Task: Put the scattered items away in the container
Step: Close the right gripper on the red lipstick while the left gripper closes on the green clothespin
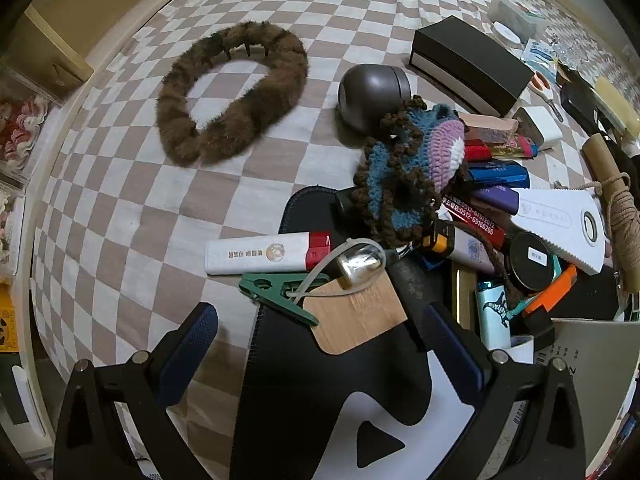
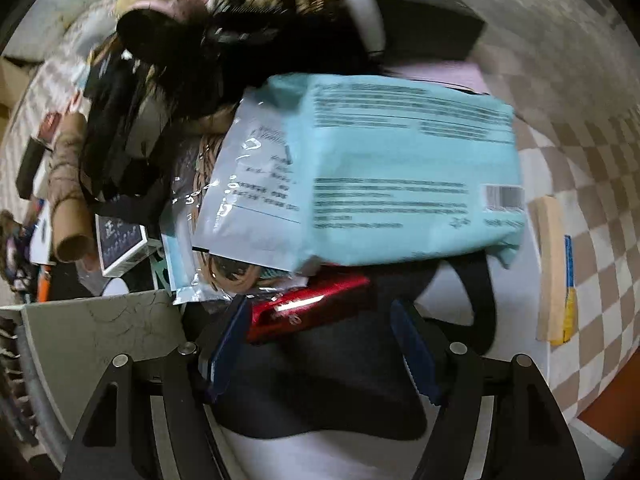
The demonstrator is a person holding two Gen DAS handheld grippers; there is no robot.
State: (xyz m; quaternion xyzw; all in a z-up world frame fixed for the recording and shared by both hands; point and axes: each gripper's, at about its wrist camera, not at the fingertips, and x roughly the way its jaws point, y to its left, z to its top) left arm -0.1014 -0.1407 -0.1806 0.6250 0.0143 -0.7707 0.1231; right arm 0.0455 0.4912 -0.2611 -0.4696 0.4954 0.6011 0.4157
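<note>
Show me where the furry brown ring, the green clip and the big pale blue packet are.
furry brown ring [image 1: 256, 98]: left wrist view, on its right-hand arc.
green clip [image 1: 276, 290]: left wrist view, on its body.
pale blue packet [image 2: 392, 160]: right wrist view, on its printed face.

Open checkered cloth [image 1: 120, 208] left of fur ring [image 1: 232, 92]; heaped clutter [image 1: 480, 208] blocking the right side.

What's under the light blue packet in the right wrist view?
Below the light blue packet a shiny red case and brown cord stick out. Whatever lies beneath its middle is covered.
</note>
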